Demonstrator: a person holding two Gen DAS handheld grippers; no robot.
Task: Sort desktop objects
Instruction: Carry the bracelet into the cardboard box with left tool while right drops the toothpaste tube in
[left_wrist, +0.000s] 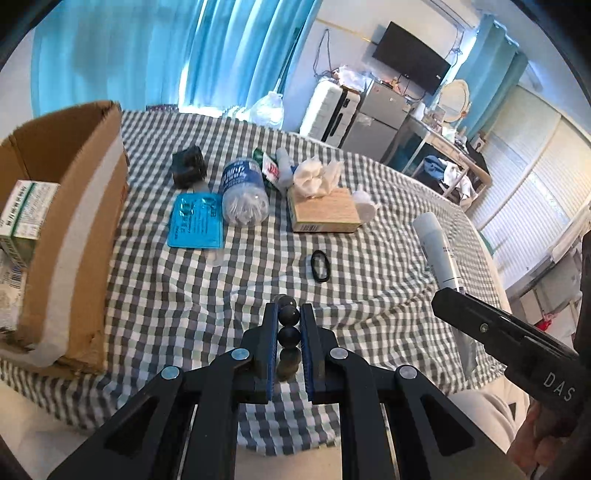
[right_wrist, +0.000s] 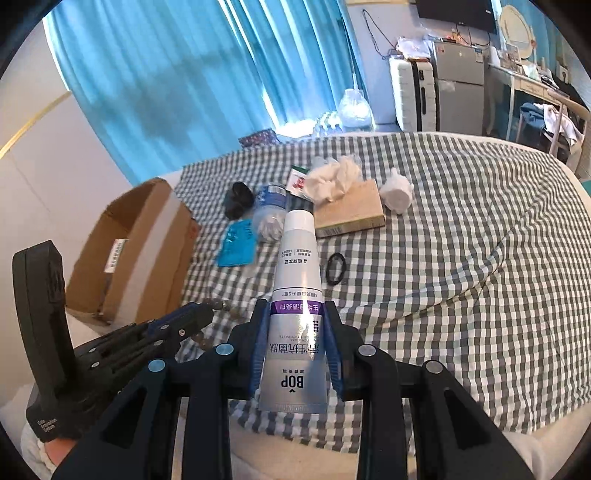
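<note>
**Dark beads and a silver tube, both heading for the box**

Cardboard is what I am steering toward: the open cardboard box (left_wrist: 70, 229) is sitting on the left edge of the checked tablecloth (left_wrist: 369, 206), and it is lying left of both grippers. I am holding the left gripper (left_wrist: 289, 314) nearly closed on a string of dark beads (left_wrist: 288, 325), which is running lengthwise between the pads and hanging clear of the cloth. I am clamping the right gripper (right_wrist: 294, 314) on a silver toothpaste tube (right_wrist: 297, 280), its long axis pointing straight ahead along the fingers, cap end away from me. My left hand is the nearer one to the box, so I am judging the beads should go in first, with the tube crossing over afterwards. A black hair tie (left_wrist: 320, 266), a tissue pack (left_wrist: 325, 210), a cotton-swab jar (left_wrist: 243, 192) and a blue sachet (left_wrist: 195, 221) are waiting further out on the cloth.
</note>
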